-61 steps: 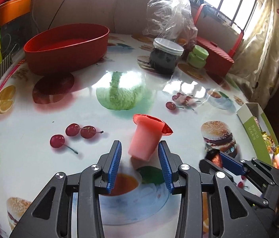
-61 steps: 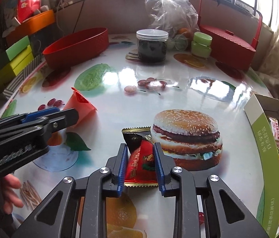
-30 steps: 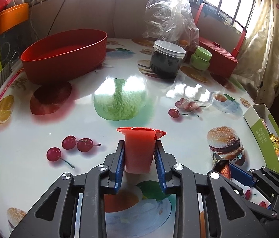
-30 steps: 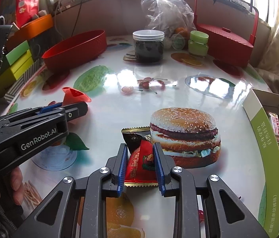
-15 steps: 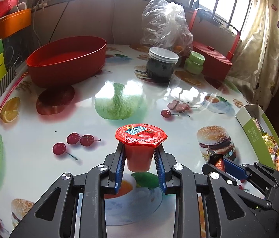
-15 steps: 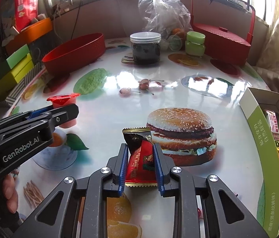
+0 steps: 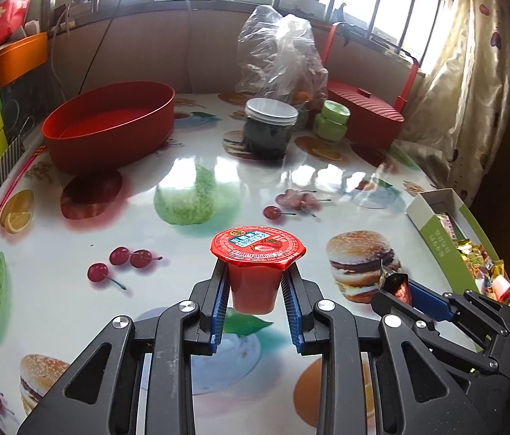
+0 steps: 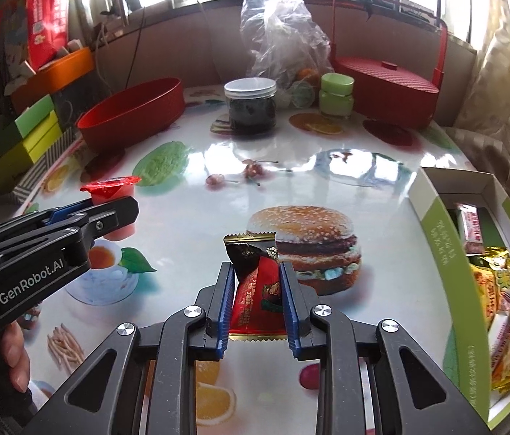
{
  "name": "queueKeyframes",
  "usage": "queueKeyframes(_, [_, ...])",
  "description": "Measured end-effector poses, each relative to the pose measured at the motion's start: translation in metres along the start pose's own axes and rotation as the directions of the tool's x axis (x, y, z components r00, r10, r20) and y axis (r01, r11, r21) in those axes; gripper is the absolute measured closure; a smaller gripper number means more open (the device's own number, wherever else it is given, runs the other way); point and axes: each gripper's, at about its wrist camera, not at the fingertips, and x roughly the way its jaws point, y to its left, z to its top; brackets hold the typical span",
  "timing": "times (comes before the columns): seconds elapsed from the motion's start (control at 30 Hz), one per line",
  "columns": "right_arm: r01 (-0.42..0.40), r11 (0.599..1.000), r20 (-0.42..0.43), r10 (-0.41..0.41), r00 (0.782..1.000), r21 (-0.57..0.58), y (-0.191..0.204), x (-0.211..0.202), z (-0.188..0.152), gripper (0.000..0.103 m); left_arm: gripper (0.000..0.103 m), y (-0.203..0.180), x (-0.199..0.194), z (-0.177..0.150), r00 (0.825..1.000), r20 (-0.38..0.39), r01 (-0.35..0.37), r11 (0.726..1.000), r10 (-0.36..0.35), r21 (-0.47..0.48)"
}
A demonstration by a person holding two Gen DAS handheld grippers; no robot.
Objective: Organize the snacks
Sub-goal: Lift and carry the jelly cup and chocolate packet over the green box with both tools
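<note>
My left gripper (image 7: 255, 282) is shut on a red jelly cup (image 7: 255, 268) with a red foil lid and holds it upright above the table. The cup (image 8: 113, 195) and the left gripper (image 8: 103, 214) also show at the left of the right wrist view. My right gripper (image 8: 256, 290) is shut on a red and black snack packet (image 8: 256, 290) just above the table; it shows at the lower right of the left wrist view (image 7: 396, 286). A green and white snack box (image 8: 447, 272) with several wrapped snacks lies at the right, and shows in the left wrist view (image 7: 439, 239).
A red oval tub (image 7: 110, 130) stands at the back left. A dark jar with a white lid (image 7: 269, 130), a green jar (image 7: 333, 119), a clear plastic bag (image 7: 280, 58) and a red basket (image 7: 363, 116) stand at the back. The tablecloth (image 7: 74, 290) carries printed food pictures.
My left gripper closed on the tipped jelly cup, turned it upright and lifted it. My right gripper kept hold of the packet and rose slightly.
</note>
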Motion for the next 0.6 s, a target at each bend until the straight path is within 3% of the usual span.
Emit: queueKeyframes(0.6, [0.034,0.998,0.042,-0.036,0.998,0.054,-0.034,-0.038,-0.007,0.079,0.073,-0.046,-0.008,0.007,0.998,0.011,0.066,0.996,-0.067,0.061])
